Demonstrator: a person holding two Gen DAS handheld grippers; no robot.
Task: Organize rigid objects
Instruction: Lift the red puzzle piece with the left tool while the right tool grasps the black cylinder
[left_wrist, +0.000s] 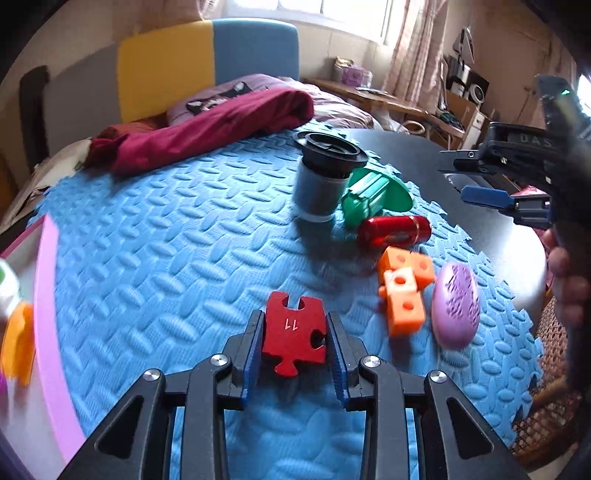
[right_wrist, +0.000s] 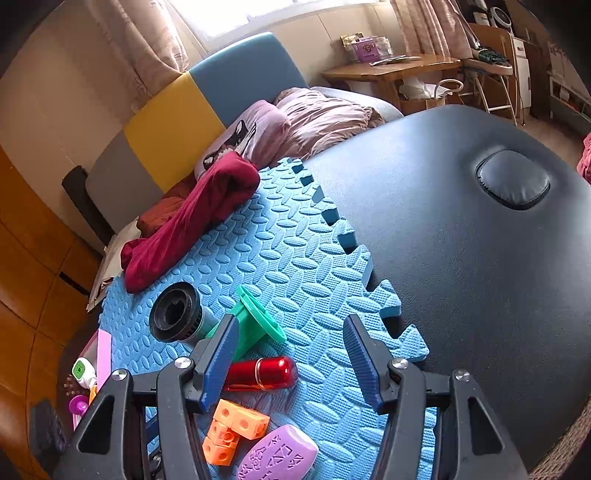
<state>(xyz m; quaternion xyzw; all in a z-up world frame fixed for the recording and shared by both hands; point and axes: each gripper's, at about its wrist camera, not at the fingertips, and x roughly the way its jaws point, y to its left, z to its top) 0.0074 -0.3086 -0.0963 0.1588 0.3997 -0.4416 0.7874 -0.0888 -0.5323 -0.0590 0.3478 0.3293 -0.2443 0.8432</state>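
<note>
Your left gripper (left_wrist: 295, 328) was clamped on the red puzzle piece (left_wrist: 294, 334), numbered 11, with both blue pads pressed against its side edges. You held the piece just above the blue foam mat (left_wrist: 166, 240), nearer to you than every other object on the mat.

Your right gripper (right_wrist: 288, 354) had its jaws spread wide apart with nothing between them, and it hovered over the mat's toothed edge, where the mat met the dark padded table (right_wrist: 480, 258).

Positions relative to the puzzle piece, in the left wrist view:

1. The orange linked cubes (left_wrist: 404, 291) lay on the mat just to the right of it and slightly farther away.
2. The purple oval piece (left_wrist: 456, 306) lay directly right of the cubes, near the mat's edge.
3. The red cylinder (left_wrist: 393, 230) lay on its side beyond the cubes.
4. The green flanged part (left_wrist: 373, 195) lay behind the cylinder, just beside it.
5. The grey cylinder with the black cap (left_wrist: 325, 177) stood upright next to the green part, on its left.
6. The pink-rimmed tray (left_wrist: 48, 314) sat well to the left, at the mat's edge, and held several small items too blurred to identify.
7. The maroon cloth (left_wrist: 207, 129) lay farthest away, at the mat's back edge.
</note>
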